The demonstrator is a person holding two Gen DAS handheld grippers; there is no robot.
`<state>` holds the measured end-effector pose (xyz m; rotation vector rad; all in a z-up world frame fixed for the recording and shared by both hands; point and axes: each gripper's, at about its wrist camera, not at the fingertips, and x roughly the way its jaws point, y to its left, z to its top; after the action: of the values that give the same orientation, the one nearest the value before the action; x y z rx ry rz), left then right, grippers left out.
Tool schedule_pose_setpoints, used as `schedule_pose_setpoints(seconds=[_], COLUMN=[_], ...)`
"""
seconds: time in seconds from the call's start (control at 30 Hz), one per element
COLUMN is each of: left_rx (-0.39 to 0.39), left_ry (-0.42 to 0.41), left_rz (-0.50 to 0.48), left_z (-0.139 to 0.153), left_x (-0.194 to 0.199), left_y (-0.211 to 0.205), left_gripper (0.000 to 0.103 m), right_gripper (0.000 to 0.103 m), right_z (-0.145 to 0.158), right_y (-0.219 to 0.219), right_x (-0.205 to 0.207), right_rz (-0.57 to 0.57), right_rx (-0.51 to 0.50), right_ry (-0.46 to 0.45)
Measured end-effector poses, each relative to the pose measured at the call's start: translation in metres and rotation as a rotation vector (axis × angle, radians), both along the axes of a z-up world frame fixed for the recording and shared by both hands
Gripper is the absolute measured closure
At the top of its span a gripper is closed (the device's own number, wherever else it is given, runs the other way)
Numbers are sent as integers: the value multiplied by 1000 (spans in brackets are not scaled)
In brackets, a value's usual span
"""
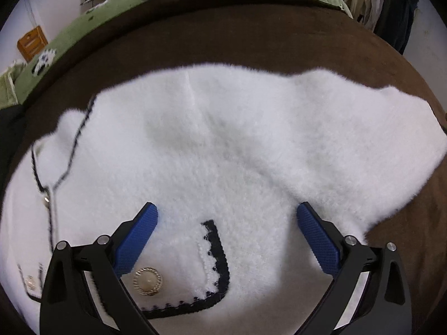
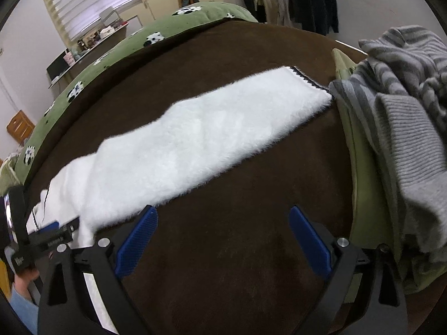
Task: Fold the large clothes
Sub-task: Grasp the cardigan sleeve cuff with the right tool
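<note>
A fluffy white cardigan (image 1: 223, 145) with black trim lies spread on a brown blanket (image 1: 223, 28). Its pocket (image 1: 215, 254) and a gold button (image 1: 147, 280) lie between my left fingers. My left gripper (image 1: 226, 212) is open and empty, just above the cardigan's front. In the right wrist view one white sleeve (image 2: 195, 145) stretches out flat to the right, its black-trimmed cuff (image 2: 310, 82) at the far end. My right gripper (image 2: 223, 217) is open and empty over bare blanket (image 2: 223, 265), just below the sleeve. The left gripper (image 2: 50, 238) shows at the left edge there.
A pile of grey striped knitwear (image 2: 405, 111) sits on an olive cushion (image 2: 366, 195) at the right. A green cow-print bedcover (image 2: 139, 42) lies beyond the blanket. Clothes hang (image 2: 293, 0) at the back. A wooden box (image 1: 32, 43) stands far left.
</note>
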<state>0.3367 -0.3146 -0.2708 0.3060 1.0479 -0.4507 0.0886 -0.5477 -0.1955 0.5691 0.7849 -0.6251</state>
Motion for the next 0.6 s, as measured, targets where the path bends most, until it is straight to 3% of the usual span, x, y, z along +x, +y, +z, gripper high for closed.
schedule_pose_setpoints(seconds=[0.3, 0.6], left_rx=[-21, -34], left_ry=[-51, -74], left_rz=[3, -4], left_z=[-3, -7], left_x=[-9, -12], left_y=[2, 5], left_gripper=[5, 5], right_gripper=[6, 4], right_z=[-23, -31], right_y=[-27, -60], right_x=[10, 36], right_rz=[-137, -290], right_rx=[121, 95], right_ry=[-91, -117])
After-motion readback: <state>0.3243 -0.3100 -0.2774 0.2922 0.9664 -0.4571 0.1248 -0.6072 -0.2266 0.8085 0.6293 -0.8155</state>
